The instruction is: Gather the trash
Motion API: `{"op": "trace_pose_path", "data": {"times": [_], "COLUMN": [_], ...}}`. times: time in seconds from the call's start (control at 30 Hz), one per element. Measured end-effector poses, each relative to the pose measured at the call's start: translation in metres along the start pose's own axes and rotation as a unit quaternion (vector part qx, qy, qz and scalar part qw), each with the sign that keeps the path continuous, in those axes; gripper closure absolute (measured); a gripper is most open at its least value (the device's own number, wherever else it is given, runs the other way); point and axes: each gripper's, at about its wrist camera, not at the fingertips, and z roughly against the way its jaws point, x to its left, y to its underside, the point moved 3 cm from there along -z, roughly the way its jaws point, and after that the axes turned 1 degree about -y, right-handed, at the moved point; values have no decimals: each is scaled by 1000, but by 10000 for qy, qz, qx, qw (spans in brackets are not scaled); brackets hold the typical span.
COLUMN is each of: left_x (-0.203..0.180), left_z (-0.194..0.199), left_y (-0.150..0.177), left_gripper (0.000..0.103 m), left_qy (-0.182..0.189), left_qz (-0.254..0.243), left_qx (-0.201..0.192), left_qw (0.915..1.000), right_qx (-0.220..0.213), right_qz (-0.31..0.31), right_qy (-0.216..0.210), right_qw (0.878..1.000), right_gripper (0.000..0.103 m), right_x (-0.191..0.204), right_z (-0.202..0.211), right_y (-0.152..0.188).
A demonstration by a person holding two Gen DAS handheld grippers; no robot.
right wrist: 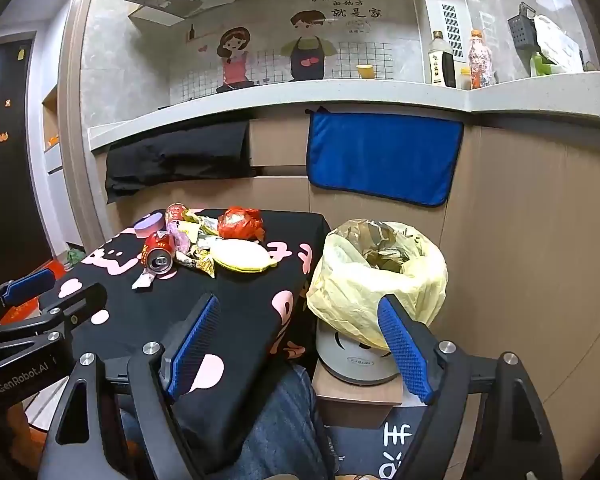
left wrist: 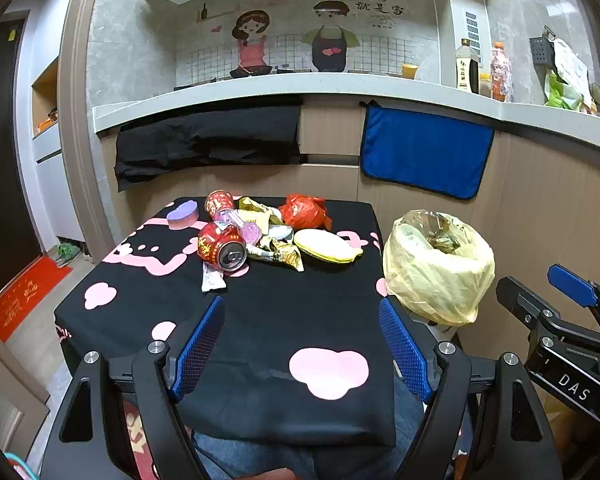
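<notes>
A pile of trash lies at the far side of a small table under a black cloth with pink shapes (left wrist: 268,320): a red can (left wrist: 220,246) on its side, a second red can (left wrist: 219,204), crumpled wrappers (left wrist: 276,254), a red bag (left wrist: 304,212), a yellow-rimmed white lid (left wrist: 326,245) and a purple sponge (left wrist: 183,214). A bin lined with a yellow bag (left wrist: 440,268) stands right of the table; it also shows in the right wrist view (right wrist: 376,276). My left gripper (left wrist: 302,344) is open and empty over the table's near part. My right gripper (right wrist: 300,344) is open and empty, near the table's right edge and the bin.
A kitchen counter (left wrist: 340,84) runs behind the table, with a black cloth (left wrist: 208,140) and a blue towel (left wrist: 424,152) hanging from it. Bottles (left wrist: 468,68) stand on the counter at right. The bin sits on a cardboard box (right wrist: 356,400). A red mat (left wrist: 24,296) lies at left.
</notes>
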Motion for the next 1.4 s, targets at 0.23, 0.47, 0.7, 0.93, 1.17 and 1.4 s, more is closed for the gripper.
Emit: {"op": "trace_pose_path", "data": {"times": [0.23,0.47,0.7,0.93,1.17,1.4], "left_x": [2,-2,-4,-6,-6,-6], "left_z": [1,1,3,4,4,5], "left_y": [-3,-2,0,1,0,1], "left_gripper": [24,24,24,24,24,24], "left_qy": [8,19,46,56,56,58], "left_qz": [-9,-63,-107,-122,-118,-121], "left_qx": [-8,-63,-87,-97,-100,-108], "left_qw": [10000,10000,9999,9999,9999,9999], "right_qx": [6,-42,-43,-113,-116,-117], "right_qz": [14,12,25,-36,-40,-43], "right_qy": [4,14,28,74,77,74], "right_qw": [10000,10000,10000,9999,9999,9999], "right_gripper": [24,24,24,24,24,24], "right_x": [3,1,2,-1,-1,-1], "right_z": [-1,2,3,7,7,8], "right_y": [-1,-4,-5,-8,-8,-8]}}
